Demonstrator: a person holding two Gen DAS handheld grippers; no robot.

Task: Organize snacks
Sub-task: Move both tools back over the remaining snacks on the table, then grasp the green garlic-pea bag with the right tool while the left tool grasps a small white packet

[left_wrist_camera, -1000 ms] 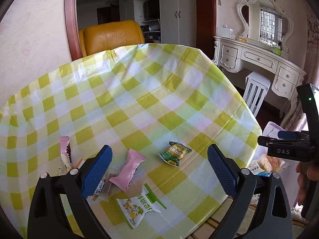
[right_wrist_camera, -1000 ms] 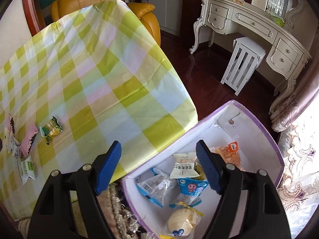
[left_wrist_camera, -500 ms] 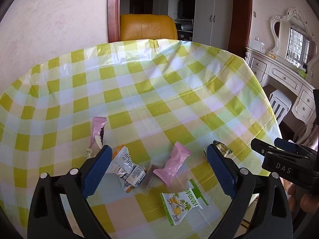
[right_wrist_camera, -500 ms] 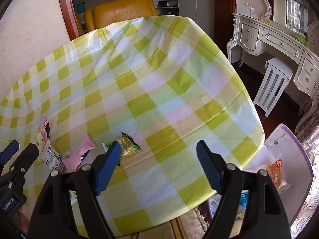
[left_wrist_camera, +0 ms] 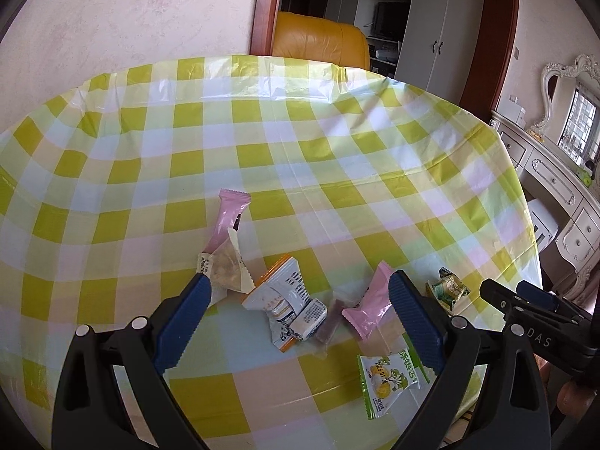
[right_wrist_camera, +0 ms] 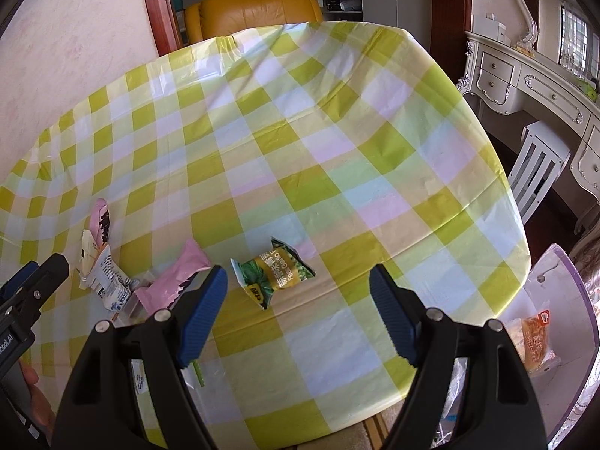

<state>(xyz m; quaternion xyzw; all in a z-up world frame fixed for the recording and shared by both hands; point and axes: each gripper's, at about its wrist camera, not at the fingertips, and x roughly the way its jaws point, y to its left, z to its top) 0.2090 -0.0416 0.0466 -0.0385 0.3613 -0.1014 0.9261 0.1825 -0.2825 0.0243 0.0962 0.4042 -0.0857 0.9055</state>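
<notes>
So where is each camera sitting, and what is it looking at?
Left wrist: sits on the left claw, looking down at a snack pile on the checked table; the open right claw shows beside it.
Right wrist: sits on the open right claw, looking at the green pea packet.
Shared: pea packet and pink wrappers.

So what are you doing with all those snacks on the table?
A person is tidying snacks with a grabber in each hand. Both are open and hold nothing. The left gripper hangs over a heap of white packets and a pink packet on the checked tablecloth. The right gripper points at a green packet. A white box beside the table already has a snack inside.
</notes>
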